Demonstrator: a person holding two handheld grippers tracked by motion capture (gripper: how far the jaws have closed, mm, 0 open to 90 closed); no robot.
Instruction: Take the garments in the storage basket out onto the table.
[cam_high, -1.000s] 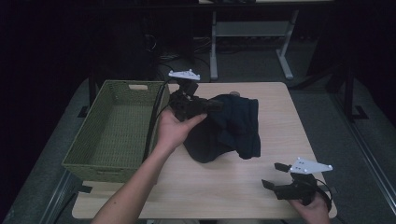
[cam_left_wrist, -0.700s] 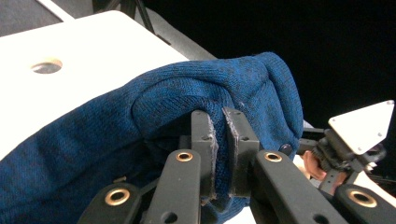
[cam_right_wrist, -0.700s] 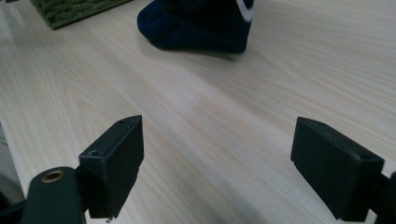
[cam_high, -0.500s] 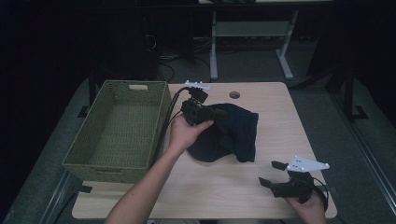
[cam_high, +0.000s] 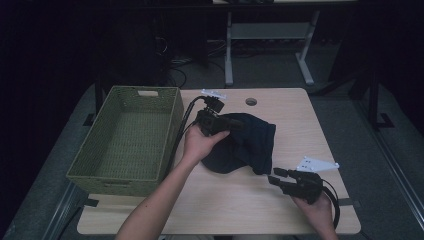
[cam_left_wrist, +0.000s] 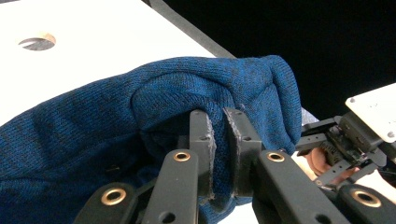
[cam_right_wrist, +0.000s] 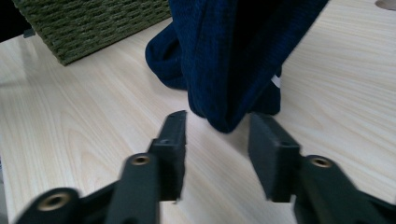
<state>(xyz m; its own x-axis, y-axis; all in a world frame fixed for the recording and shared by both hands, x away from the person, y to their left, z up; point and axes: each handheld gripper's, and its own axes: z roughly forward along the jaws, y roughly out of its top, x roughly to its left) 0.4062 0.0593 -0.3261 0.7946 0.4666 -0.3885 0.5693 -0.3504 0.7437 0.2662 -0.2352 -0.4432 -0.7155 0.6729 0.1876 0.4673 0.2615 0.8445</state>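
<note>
The dark blue knitted garment (cam_high: 242, 145) lies bunched on the light wooden table (cam_high: 300, 120), right of centre, with its upper left part lifted off the surface. The left hand-held gripper (cam_high: 235, 124) has that raised part in its grip: in the left gripper view its two black pads are pressed nearly together on a fold of the blue knit (cam_left_wrist: 154, 116), and the cloth bulges over and around them. The left hand (cam_high: 200, 143) holds that tool just beside the right wall of the green woven basket (cam_high: 125, 135), which stands on the left side of the table, its inside bare in the high view. The right hand-held gripper (cam_high: 278, 176) sits low near the front right part of the table — held by the right hand (cam_high: 312, 205) — and points toward the lower right corner of the garment. Its jaws have just been closing; in the right gripper view (cam_right_wrist: 217, 140) they stand partly apart, and a hanging tip of the cloth (cam_right_wrist: 229, 70) comes down just ahead of the gap, between the two pads in line of sight but pressed by neither. A cable hole (cam_high: 251, 101) shows in the table behind the garment.
</note>
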